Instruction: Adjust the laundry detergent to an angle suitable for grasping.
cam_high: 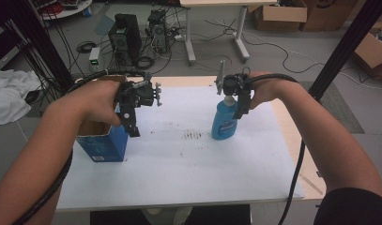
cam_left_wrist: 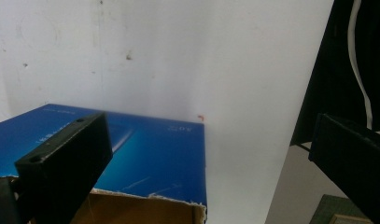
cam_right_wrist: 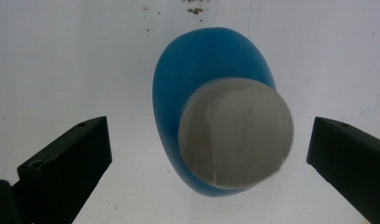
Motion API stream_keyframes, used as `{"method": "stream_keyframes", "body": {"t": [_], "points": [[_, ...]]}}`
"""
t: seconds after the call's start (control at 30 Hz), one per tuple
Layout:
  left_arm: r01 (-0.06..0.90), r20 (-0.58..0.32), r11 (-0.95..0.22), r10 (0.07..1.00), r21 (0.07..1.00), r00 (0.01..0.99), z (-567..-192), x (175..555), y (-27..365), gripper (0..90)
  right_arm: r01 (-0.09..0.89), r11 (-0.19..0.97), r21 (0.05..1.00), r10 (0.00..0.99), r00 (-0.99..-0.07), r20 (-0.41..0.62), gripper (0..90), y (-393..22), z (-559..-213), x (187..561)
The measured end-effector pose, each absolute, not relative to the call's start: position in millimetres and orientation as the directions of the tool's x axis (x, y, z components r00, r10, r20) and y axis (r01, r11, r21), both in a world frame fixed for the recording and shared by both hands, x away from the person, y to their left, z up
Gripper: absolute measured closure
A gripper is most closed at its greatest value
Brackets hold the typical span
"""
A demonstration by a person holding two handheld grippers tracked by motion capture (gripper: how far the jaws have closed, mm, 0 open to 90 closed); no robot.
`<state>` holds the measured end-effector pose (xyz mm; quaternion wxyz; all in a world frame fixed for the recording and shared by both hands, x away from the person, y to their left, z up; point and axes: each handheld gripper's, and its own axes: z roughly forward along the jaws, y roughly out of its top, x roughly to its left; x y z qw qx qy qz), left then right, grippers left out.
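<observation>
A blue cardboard box (cam_high: 104, 143) with an open top stands at the table's left. My left gripper (cam_high: 132, 127) hangs open just above its right rim. In the left gripper view the box (cam_left_wrist: 145, 154) lies below, its torn brown edge near the bottom, and the left gripper (cam_left_wrist: 208, 137) holds nothing. A blue bottle (cam_high: 224, 123) with a white cap (cam_high: 230, 99) stands upright right of centre. My right gripper (cam_high: 236, 111) is open directly over it. From above, the cap (cam_right_wrist: 236, 135) and bottle (cam_right_wrist: 178, 93) sit between the wide jaws of the right gripper (cam_right_wrist: 208, 137), untouched.
A white sheet covers the table (cam_high: 179, 164), with dark smudges (cam_high: 193, 136) between box and bottle. Computer towers (cam_high: 125, 37) and cables lie on the floor behind. Cardboard boxes (cam_high: 374, 49) are at the back right, a white cloth (cam_high: 8, 93) at left.
</observation>
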<state>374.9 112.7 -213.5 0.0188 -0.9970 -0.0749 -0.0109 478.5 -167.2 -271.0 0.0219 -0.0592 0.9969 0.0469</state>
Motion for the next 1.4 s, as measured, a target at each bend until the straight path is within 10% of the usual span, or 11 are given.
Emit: {"method": "stream_keyframes", "body": {"t": [1.4], "points": [[0.163, 0.016, -0.986, 0.162, -0.031, 0.987, -223, 374, 117, 0.1, -0.164, 0.980, 0.112, -0.159, -0.986, -0.051, 15.2, -164, -300, 483]]}}
